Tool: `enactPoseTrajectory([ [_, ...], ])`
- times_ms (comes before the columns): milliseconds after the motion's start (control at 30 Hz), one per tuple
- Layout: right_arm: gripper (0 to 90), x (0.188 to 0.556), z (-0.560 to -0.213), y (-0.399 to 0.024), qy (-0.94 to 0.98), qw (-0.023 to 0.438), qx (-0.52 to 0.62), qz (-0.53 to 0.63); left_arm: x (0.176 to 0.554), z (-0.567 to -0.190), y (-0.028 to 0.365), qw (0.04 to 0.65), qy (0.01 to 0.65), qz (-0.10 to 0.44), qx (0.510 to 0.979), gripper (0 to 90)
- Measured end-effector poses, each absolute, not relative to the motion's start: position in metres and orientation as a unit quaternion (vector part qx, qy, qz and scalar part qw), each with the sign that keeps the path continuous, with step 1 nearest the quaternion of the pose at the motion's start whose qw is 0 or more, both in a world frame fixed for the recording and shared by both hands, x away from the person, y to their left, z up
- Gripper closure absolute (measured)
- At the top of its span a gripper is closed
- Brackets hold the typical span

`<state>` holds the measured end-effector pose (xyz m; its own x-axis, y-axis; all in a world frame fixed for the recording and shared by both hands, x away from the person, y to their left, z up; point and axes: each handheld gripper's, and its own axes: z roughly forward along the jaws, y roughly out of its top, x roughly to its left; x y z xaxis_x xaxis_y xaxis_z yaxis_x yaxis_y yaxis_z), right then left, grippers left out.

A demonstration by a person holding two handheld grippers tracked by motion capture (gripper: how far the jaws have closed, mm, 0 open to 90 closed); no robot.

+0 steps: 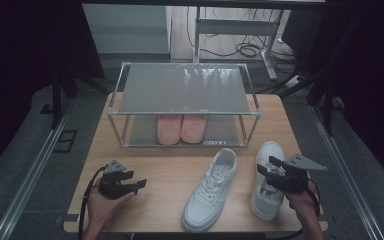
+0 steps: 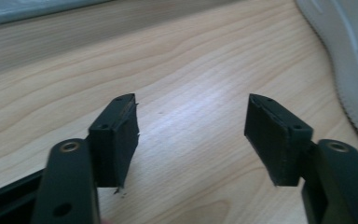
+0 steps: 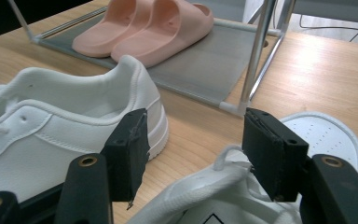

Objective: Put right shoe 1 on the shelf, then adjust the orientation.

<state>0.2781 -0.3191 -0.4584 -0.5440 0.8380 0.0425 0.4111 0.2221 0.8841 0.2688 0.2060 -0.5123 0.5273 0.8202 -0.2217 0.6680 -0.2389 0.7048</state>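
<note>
Left tongs: the left gripper (image 1: 139, 184) sits low over the table (image 1: 165, 170), well to the left of the left sneaker (image 1: 211, 189), held in the person's left hand (image 1: 102, 205).
Left tongs, opening: jaws spread wide, nothing between them; in the left gripper view the bare wood (image 2: 182, 84) shows through the gap, and one pad (image 2: 121, 140) stands clear of everything.
Left tongs, contact: touching nothing; the white edge of the left sneaker (image 2: 349, 60) lies off to the side of the far jaw, apart from it.
Right tongs: the right gripper (image 1: 269, 167) hangs over the right sneaker (image 1: 267, 187), held in the person's right hand (image 1: 300, 200).
Right tongs, opening: jaws apart, not pressing on anything; in the right gripper view the gripper (image 3: 193, 140) has open air and table between its jaws.
Right tongs, contact: the jaws straddle the collar and laces of the right sneaker (image 3: 214, 186); whether one pad (image 3: 270, 154) brushes the lace I cannot tell.
Left sneaker: on the table in front of the shoe rack (image 1: 180, 107), toe toward the person, heel toward the rack; just beside the right sneaker, not touching it.
Right sneaker: on the table just right of the left sneaker, near the rack's front right leg.
Slippers: the pink slippers (image 1: 181, 129) lie side by side on the rack's bottom shelf.
</note>
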Motion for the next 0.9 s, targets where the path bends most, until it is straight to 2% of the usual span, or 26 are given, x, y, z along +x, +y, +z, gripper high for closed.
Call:
enactPoseTrajectory([
  [133,41.6,0.275,-0.457,-0.317,0.751,0.227,0.411,0.464,0.269,-0.512,0.206,0.391,0.482,0.108,0.776,29.9],
  [333,41.6,0.270,-0.451,-0.312,0.760,0.223,0.391,0.468,0.268,-0.513,0.207,0.393,0.479,0.102,0.778,33.0],
  [600,42.1,0.257,-0.446,-0.288,0.801,0.180,0.323,0.470,0.267,-0.511,0.206,0.396,0.474,0.098,0.781,31.7],
  [867,54.0,0.247,-0.446,-0.265,0.835,0.145,0.270,0.456,0.265,-0.507,0.204,0.398,0.465,0.108,0.783,30.6],
  [900,58.0,0.245,-0.447,-0.262,0.841,0.142,0.261,0.453,0.265,-0.506,0.204,0.398,0.465,0.109,0.783,30.5],
])
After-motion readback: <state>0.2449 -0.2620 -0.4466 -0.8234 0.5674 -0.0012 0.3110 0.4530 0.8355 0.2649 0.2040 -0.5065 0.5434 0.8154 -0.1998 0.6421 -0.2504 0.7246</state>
